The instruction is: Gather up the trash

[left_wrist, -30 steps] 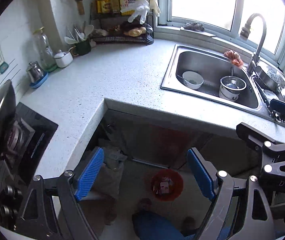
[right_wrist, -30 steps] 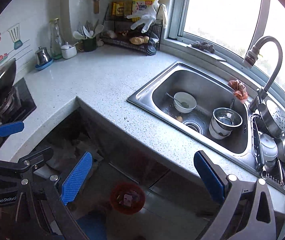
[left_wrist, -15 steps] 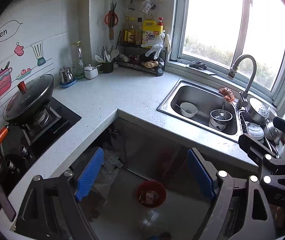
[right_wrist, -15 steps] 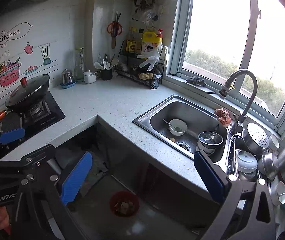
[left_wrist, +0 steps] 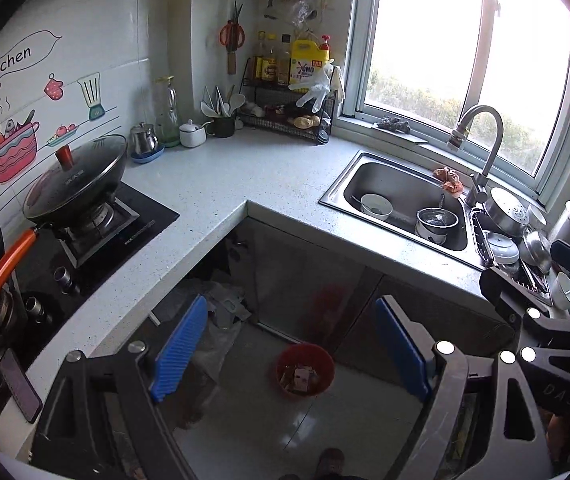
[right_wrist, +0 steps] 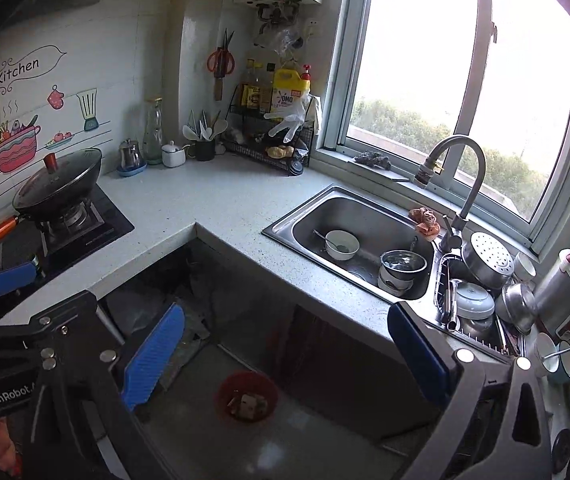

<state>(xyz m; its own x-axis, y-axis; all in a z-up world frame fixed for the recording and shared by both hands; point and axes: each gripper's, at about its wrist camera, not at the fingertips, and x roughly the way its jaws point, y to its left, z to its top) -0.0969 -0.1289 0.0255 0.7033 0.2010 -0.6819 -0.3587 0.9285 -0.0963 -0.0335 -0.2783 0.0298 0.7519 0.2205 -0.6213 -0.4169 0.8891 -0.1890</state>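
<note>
Two hand-held grippers hang side by side above a corner kitchen, both tilted down toward the floor. The left gripper (left_wrist: 291,354) has its blue pads spread wide apart with nothing between them, and the right gripper (right_wrist: 285,354) is likewise spread and empty. Framed between each pair of pads, a red bin (left_wrist: 305,370) stands on the tiled floor in front of the cupboard doors, with scraps of trash (left_wrist: 299,376) lying inside it. The speckled table (left_wrist: 221,184) wraps around the corner, carrying a black wok (left_wrist: 77,184) on the stove at left and a steel sink (left_wrist: 397,200) under the window at right. A white bowl (left_wrist: 376,206) and a metal pot (left_wrist: 436,220) sit in the sink. A dish rack crowded with pans stands just beside the tap (left_wrist: 481,148).
</note>
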